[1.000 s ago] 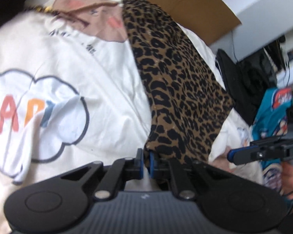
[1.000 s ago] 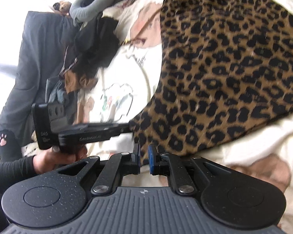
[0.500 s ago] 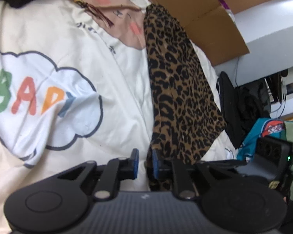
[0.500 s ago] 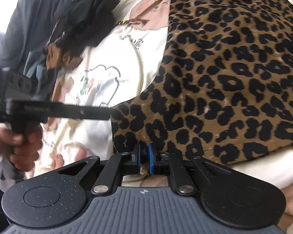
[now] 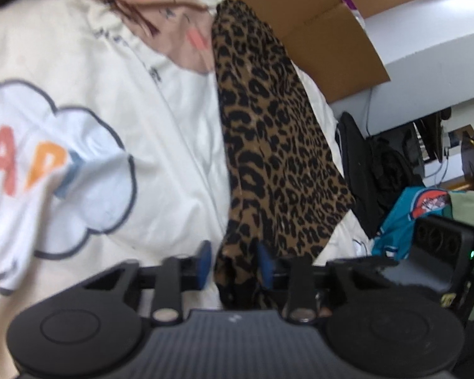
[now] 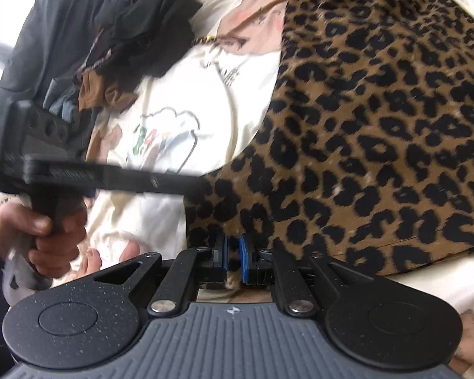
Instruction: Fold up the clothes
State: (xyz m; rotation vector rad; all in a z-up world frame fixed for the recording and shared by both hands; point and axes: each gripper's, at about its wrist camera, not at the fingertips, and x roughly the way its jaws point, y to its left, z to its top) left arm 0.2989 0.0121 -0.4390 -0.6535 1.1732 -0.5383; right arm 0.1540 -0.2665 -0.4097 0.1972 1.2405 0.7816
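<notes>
A leopard-print garment point(image 5: 268, 132) lies lengthwise on a cream bedsheet point(image 5: 161, 120). Its near corner is bunched between the blue pads of my left gripper point(image 5: 233, 265). The jaws are closing; the right pad touches the cloth and the left pad stands just off it. In the right wrist view the same garment point(image 6: 379, 126) fills the right side. My right gripper point(image 6: 234, 251) is shut on its near hem. A hand point(image 6: 44, 227) holds the left gripper point(image 6: 196, 184), whose fingers reach the garment's left corner.
The sheet carries a cloud print with coloured letters point(image 5: 63, 170). Brown cardboard point(image 5: 300, 19) lies beyond the garment. Dark clothes are piled at the left point(image 6: 142, 31). Black clothing point(image 5: 363, 164) and a teal garment point(image 5: 410, 214) lie off the bed's right side.
My left jaws went from almost shut to standing apart around the garment's corner. The right gripper stayed shut on the hem and rolled slightly, and the left gripper came closer in its view.
</notes>
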